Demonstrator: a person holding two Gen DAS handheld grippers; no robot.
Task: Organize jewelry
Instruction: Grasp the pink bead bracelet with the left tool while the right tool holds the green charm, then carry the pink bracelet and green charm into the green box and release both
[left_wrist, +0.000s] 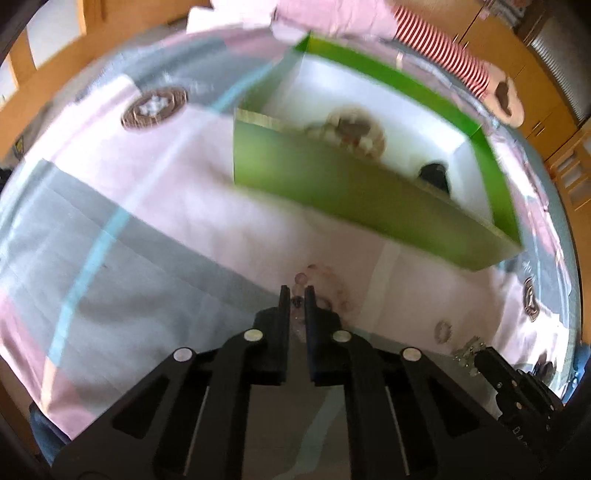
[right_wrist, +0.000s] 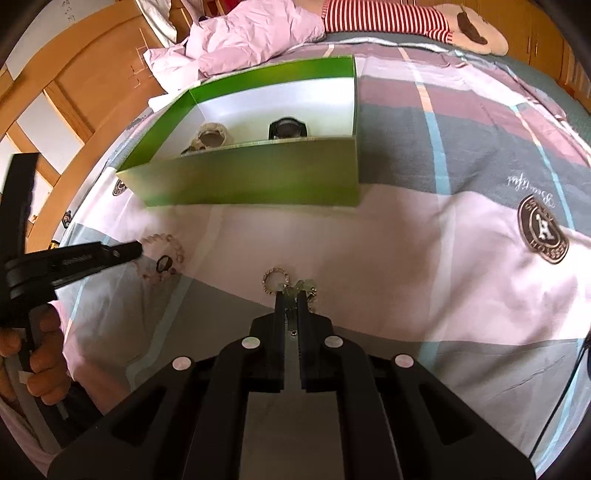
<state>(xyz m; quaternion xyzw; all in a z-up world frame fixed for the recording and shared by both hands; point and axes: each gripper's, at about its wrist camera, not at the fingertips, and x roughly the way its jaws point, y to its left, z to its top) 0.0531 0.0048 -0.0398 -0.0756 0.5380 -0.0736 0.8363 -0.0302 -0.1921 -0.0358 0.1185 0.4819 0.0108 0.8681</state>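
Both tools grip jewelry — left tool (left_wrist: 296, 292) a pink bracelet (left_wrist: 317, 286), right tool (right_wrist: 291, 295) a silver piece (right_wrist: 301, 286) only its view resolves.

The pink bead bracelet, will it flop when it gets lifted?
Probably. The bracelet looks like separate round beads in a loop, so it should droop from the left gripper. The beads look smooth, so they might slip. It seems light.

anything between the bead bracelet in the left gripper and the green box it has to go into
Only the box's own near wall. The left gripper is closed on the pink bead bracelet low on the bedspread. Bare cloth lies between it and the green box, so the bracelet must be lifted over that wall.
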